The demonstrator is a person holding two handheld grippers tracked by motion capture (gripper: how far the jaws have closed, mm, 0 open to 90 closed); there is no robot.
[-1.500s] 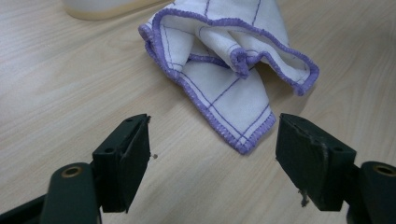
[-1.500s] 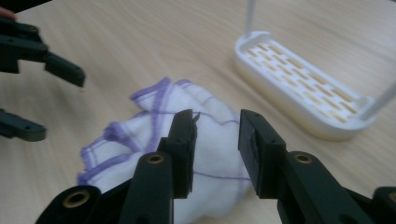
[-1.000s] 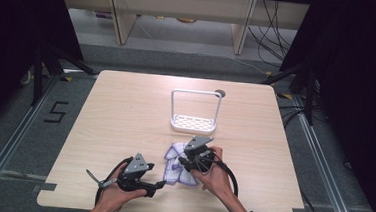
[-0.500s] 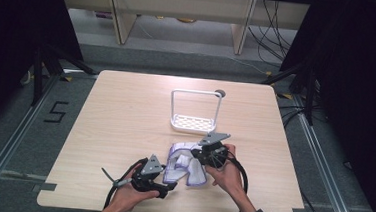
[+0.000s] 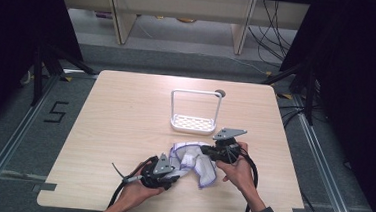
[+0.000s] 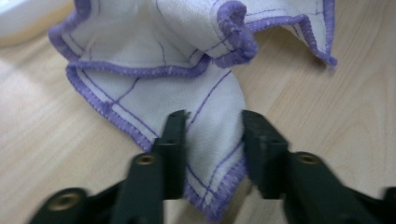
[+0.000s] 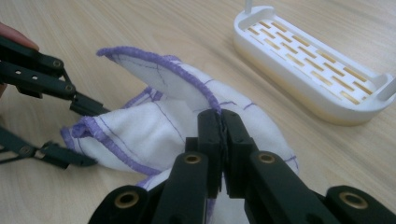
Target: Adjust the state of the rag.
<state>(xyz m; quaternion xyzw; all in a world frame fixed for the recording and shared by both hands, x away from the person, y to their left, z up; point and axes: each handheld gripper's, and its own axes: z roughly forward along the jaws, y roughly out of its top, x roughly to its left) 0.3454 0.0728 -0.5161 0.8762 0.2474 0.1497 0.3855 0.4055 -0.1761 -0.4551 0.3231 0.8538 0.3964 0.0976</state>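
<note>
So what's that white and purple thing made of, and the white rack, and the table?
The cloth looks like soft woven fabric, maybe cotton: it folds and crumples, with stitched purple edging and thin purple lines. The rack seems smooth, slightly glossy white plastic with a slotted base, though painted metal is possible. The table looks like pale wood or wood-look laminate, with a matte, faint grain.

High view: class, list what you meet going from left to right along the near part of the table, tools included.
Left tool → white cloth with purple edging → right tool.
</note>
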